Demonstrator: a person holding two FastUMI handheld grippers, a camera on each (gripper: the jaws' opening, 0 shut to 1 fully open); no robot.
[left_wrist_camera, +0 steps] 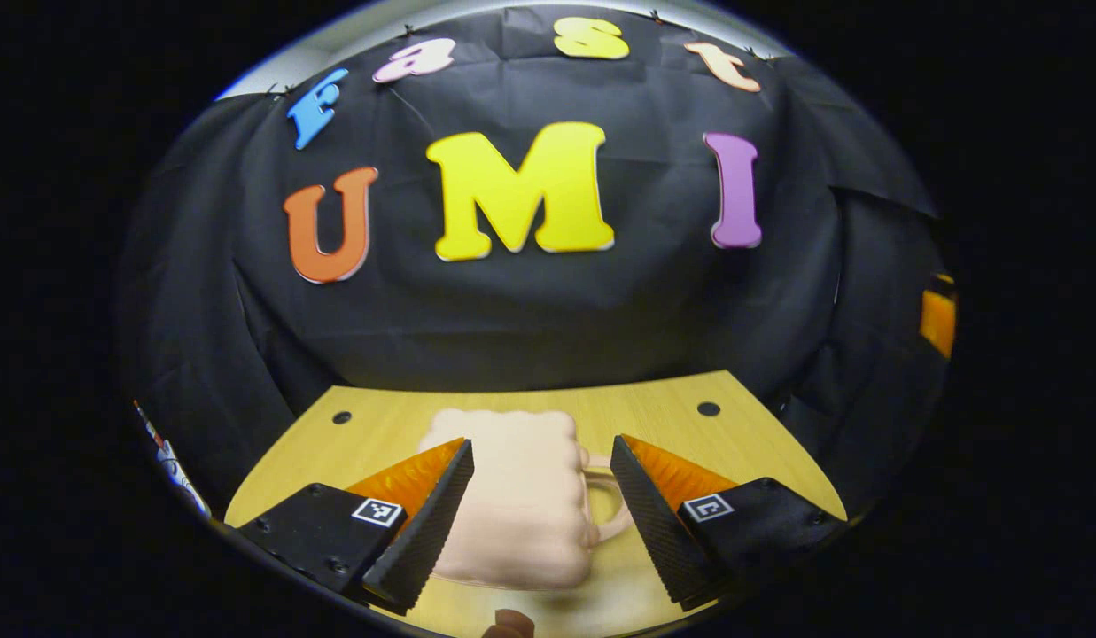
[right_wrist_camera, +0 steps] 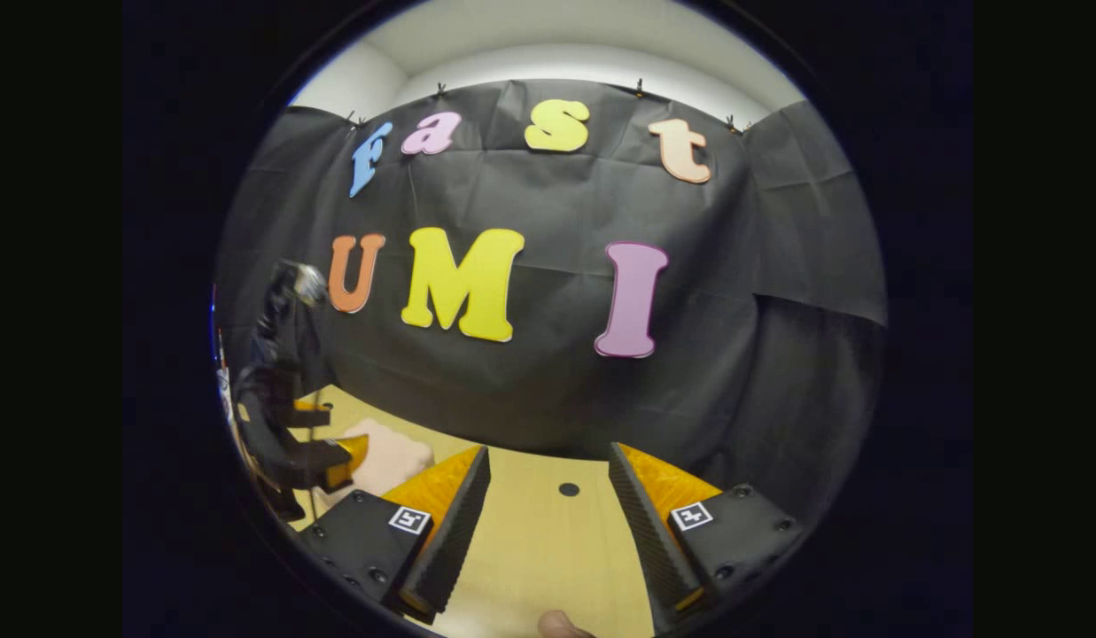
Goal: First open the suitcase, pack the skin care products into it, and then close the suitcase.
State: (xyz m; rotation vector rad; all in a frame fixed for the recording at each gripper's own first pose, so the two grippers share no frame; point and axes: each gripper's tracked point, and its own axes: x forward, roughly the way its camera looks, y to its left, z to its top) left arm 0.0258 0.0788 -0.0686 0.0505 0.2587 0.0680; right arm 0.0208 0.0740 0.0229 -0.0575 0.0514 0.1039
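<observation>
So you're holding the left gripper out over the wooden table with its jaws spread wide, gripping nothing. The little pale pink suitcase is lying flat on the table right between the two fingers, looking closed, with its carry handle sticking out toward 3 o'clock, just beside the right-hand finger. Neither finger is clearly touching the case from what I can see. There are two small dark holes in the tabletop, one at about 10 o'clock from the suitcase and one at about 2 o'clock. A fingertip is peeking in at 6 o'clock at the very bottom edge.

In the right gripper view, you're holding the right gripper with the jaws wide apart too, nothing between them except bare table and one dark hole at 12 o'clock. Off at 9 o'clock you can see the left gripper sitting over the suitcase, well apart from the right one. The black cloth wall is hanging behind the table in both views. I can't spot any skin care products.
</observation>
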